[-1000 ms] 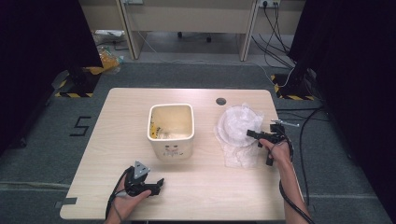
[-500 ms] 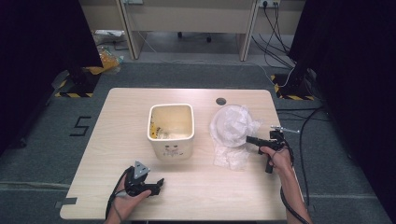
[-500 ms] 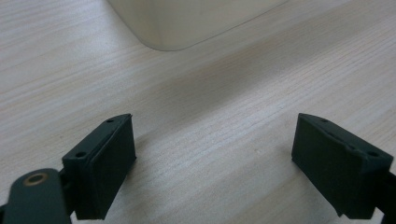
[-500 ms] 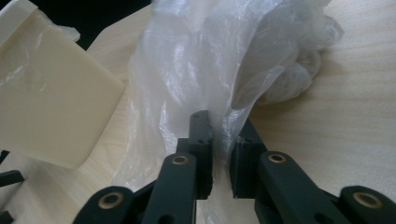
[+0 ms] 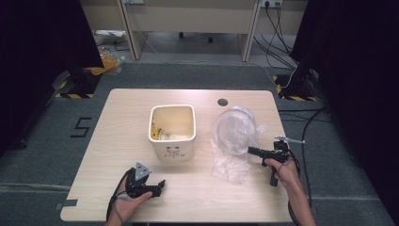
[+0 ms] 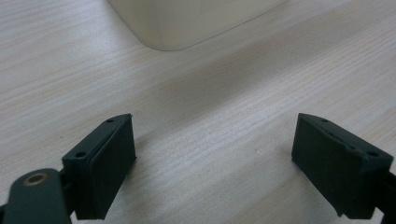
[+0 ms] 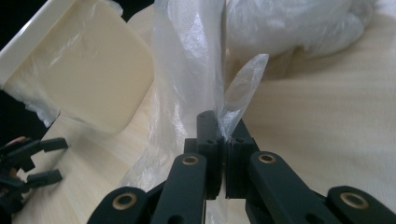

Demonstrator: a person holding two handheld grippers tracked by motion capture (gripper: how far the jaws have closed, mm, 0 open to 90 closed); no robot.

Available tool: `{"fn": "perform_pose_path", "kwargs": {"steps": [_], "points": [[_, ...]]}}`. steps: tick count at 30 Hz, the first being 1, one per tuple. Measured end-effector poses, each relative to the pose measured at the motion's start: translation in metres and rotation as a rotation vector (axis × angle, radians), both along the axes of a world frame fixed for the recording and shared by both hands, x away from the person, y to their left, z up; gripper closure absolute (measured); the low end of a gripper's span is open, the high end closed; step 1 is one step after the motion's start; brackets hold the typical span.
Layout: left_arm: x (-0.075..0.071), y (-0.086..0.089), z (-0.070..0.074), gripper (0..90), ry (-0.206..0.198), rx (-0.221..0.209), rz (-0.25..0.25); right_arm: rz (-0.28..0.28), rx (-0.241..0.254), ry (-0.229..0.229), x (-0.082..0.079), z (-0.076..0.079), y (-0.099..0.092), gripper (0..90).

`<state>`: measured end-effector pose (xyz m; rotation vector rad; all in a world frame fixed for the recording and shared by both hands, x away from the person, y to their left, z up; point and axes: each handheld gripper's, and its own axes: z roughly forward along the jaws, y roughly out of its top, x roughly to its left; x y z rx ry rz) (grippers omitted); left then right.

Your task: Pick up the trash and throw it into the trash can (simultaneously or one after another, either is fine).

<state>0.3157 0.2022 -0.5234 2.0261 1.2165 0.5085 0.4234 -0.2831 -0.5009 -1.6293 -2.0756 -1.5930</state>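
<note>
So I'm at the grab-the-liner stage: my right claw [image 7: 223, 140] has just been closing and now pinches an edge of the clear plastic bag [image 5: 234, 141], which lies crumpled on the table [image 5: 117, 127] just right of the cream bin [image 5: 172, 129]. My left claw [image 6: 212, 163] sits wide apart near the front edge, holding nothing. Next I figure I need the left one on the opposite edge to spread the bag's mouth. The right gripper view shows the film actually caught between the pads; the high view shows the whole layout, bin contents included.
</note>
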Motion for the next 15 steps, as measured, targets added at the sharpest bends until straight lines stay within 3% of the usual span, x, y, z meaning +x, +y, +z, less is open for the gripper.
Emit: {"fn": "perform_pose_path", "kwargs": {"steps": [7, 15], "points": [[0.0, 0.0, 0.0, 12.5, 0.001, 0.003, -0.002, 0.008, 0.039, 0.027, -0.017, -0.004, -0.009, 86.9], [0.0, 0.0, 0.0, 12.5, 0.0, 0.001, -0.001, 0.019, 0.024, 0.035, -0.015, -0.004, -0.005, 86.9]]}}
